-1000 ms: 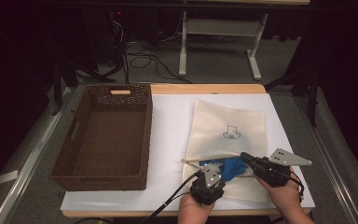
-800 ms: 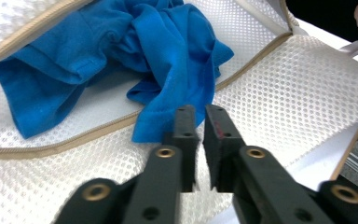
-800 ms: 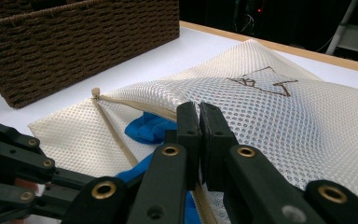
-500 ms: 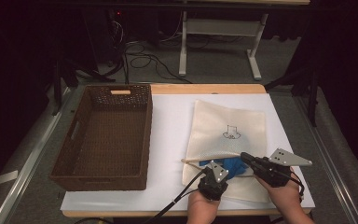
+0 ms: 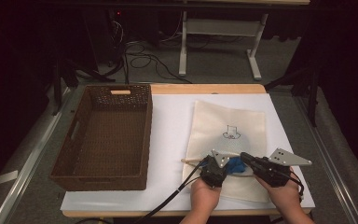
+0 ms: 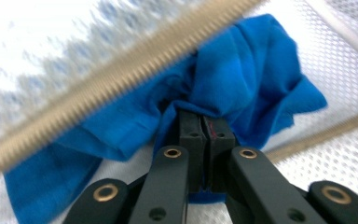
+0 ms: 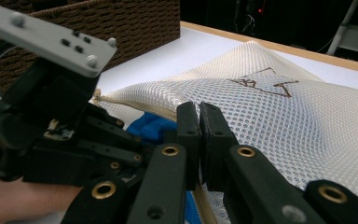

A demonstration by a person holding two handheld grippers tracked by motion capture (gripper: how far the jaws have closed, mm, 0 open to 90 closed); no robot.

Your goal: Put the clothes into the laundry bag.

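A cream mesh bag [image 5: 228,126] lies flat on the white mat, its zipped opening facing the person. A crumpled blue cloth [image 5: 235,164] sits at that opening. My left gripper [image 5: 227,165] is shut on the blue cloth [image 6: 242,79], with the bag's zipper [image 6: 121,70] running just above it. My right gripper [image 5: 245,157] is shut on the upper edge of the mesh bag [image 7: 279,116] and lifts it. In the right gripper view the blue cloth [image 7: 151,126] and the left gripper [image 7: 51,130] sit close beside my right gripper [image 7: 199,109].
A brown wicker basket [image 5: 147,135] stands on the left half of the mat, and its wall [image 7: 121,23] rises behind the left gripper. The mat's front edge is close under both hands. A black cable [image 5: 168,198] trails from the left gripper.
My left gripper has moved a little forward and to the right with the blue cloth, closer to the bag's opening. The right gripper has stayed in place on the bag's edge.
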